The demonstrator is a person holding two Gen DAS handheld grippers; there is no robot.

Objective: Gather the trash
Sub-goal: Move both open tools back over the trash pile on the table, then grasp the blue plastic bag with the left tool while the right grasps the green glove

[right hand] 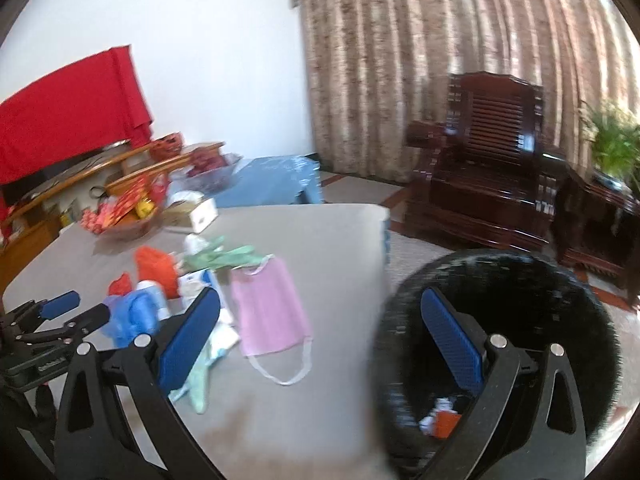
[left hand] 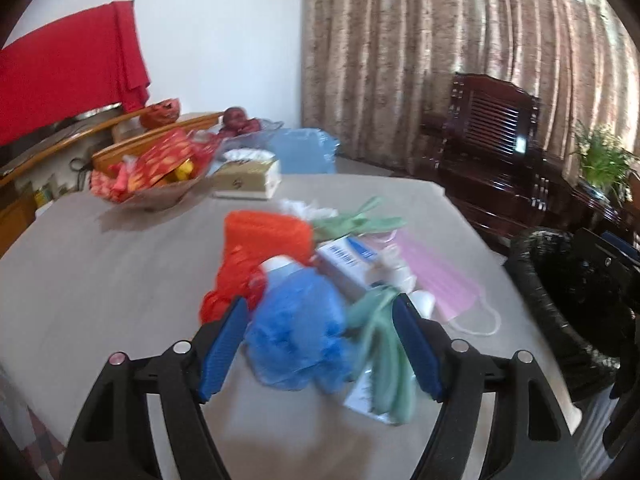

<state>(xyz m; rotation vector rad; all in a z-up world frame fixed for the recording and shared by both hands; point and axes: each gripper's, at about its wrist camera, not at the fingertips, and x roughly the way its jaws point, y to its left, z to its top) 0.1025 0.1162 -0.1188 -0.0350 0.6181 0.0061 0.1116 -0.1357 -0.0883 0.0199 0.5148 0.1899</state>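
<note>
Straddling a crumpled blue bag (left hand: 296,340) at lower centre of the left wrist view, the left gripper (left hand: 320,344) is spread wide, pads either side of the bag and not closed on it; a green strip (left hand: 384,344) lies just inside its right finger. Right gripper (right hand: 332,344), lower half of its view, is also wide and holds nothing, one finger over the table (right hand: 320,240) edge, the other over the black bin (right hand: 560,300) mouth at lower right, where a few scraps already sit at the bottom. Trash pile is mid-frame on the table: blue bag nearest, then an orange bag (left hand: 256,256), a small white-and-blue box (left hand: 352,260), more green strips, white wads, and a pink face mask (right hand: 272,312) lying flat near the table's right edge, close to the bin. Mask's long axis runs from upper left to lower right in the right view, ear loop trailing toward the camera; the near green strip's length runs roughly along the left fingers. Risks, as a guess: closing now may pinch the green strip with the bag and drag the box underneath; the thin bag could slip from the pads; the frames are blurry, so contact is hard to judge. Farther back sit a snack bowl (left hand: 148,184), a tissue box (left hand: 248,176), a wooden chair (right hand: 484,176) and curtains (left hand: 440,60).
</note>
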